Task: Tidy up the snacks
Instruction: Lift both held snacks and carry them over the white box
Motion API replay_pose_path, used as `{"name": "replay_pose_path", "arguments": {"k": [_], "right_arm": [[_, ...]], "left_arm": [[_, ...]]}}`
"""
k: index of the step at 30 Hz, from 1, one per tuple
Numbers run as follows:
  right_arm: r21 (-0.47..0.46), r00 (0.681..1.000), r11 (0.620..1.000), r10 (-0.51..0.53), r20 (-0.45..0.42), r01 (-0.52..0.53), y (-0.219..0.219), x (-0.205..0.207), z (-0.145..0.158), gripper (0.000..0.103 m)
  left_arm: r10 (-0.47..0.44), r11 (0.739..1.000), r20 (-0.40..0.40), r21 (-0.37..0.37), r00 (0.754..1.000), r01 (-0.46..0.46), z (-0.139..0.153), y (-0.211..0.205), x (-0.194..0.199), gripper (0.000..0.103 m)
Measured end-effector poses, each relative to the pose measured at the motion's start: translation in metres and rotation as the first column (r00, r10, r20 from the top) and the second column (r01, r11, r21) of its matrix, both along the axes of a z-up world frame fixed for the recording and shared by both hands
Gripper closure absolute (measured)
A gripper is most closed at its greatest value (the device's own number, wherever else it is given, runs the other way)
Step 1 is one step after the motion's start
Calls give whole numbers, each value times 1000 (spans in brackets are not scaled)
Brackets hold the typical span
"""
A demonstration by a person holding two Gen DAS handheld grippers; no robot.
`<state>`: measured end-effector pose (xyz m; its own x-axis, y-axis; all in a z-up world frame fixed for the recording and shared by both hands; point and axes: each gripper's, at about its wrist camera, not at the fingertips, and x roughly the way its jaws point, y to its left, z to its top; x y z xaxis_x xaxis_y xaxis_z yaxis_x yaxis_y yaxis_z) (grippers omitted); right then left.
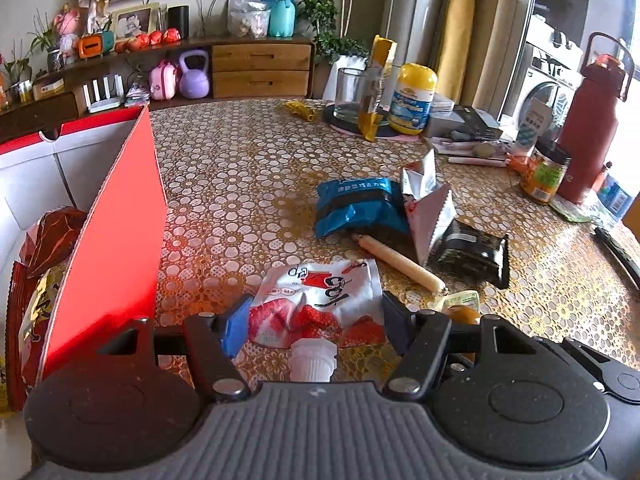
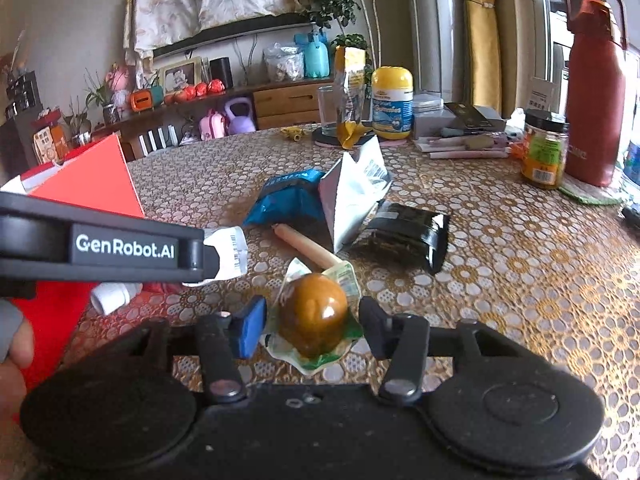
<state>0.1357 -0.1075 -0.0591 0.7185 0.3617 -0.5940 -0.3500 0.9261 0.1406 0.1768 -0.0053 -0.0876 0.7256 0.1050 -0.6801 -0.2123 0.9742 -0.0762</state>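
Both claws are spread wide, and neither pinches anything yet. Left gripper (image 1: 314, 326) straddles the pouch (image 1: 320, 296), a white spouted pack printed with strawberries; its blue pad sits at the pouch's left edge and the dark finger at its right, with the white cap (image 1: 312, 360) pointing back toward the camera, so the jaws look set to close across the pouch's width. Whether the pads already touch the foil cannot be told. Right gripper (image 2: 312, 328) brackets the egg (image 2: 314, 312), a glossy brown one in a torn clear-and-green wrapper, with a gap visible on each side. Both snacks lie near the table's near edge, the pouch to the left of the egg. Close by on the left stands the box (image 1: 116, 216), red with its flap upright, and packets (image 1: 44, 264) already inside, so it is probably the place for the snacks. Toward the table's middle lie a sausage (image 1: 400, 262), a blue bag (image 1: 356, 204), a silver bag (image 1: 428, 204) and a black pack (image 1: 472, 252), bunched together and likely awaiting their turn.
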Motion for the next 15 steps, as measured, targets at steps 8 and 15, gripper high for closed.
{"name": "replay_pose_path", "arguments": {"k": [8, 15], "right_arm": [[20, 999, 999, -43, 8, 43, -16, -18, 10, 54], [36, 997, 996, -80, 17, 79, -29, -35, 20, 54]], "left_arm": [[-28, 1000, 9, 5, 1000, 28, 4, -8, -19, 37], [-59, 998, 42, 4, 997, 59, 17, -15, -38, 38]]}}
